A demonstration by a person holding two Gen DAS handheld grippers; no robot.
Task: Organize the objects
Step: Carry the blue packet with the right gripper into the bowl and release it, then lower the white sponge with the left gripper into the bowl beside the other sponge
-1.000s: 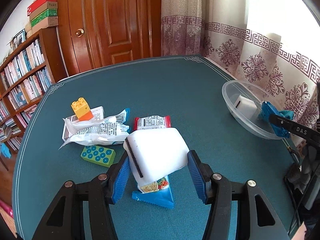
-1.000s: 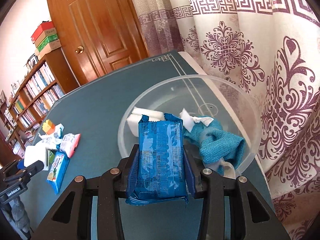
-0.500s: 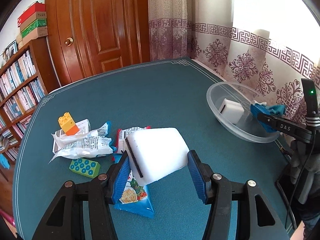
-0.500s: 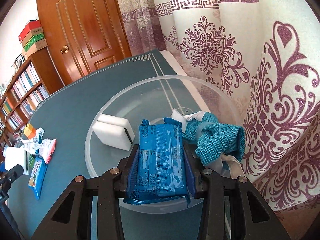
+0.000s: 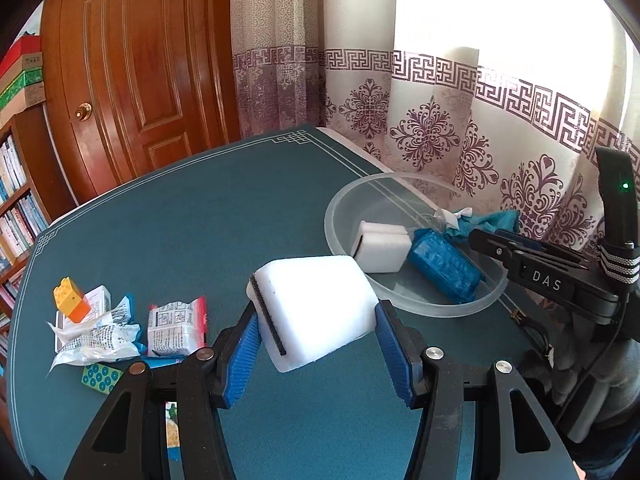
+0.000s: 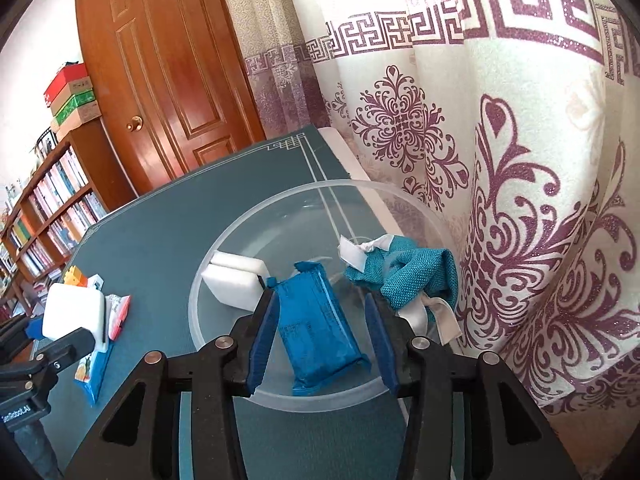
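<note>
The clear bowl [image 6: 224, 276] on the desk [image 5: 200, 232] contains a white sponge [image 6: 236, 280], a teal cloth [image 6: 412, 276] and a blue packet [image 6: 320, 320]. The right claw [image 6: 322, 336] is opening; the packet lies between its pads, released. The left claw [image 5: 316, 348] grips a second white sponge [image 5: 316, 308] above the desk, near the bowl. Snack packets [image 5: 176, 324] and toy bricks [image 5: 70, 300] lie at the left.

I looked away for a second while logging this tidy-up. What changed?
The right gripper is opening and has dropped the blue snack packet into the clear plastic bowl. The left gripper, clamping the white sponge block, moved toward the bowl. Other items stayed put.
</note>
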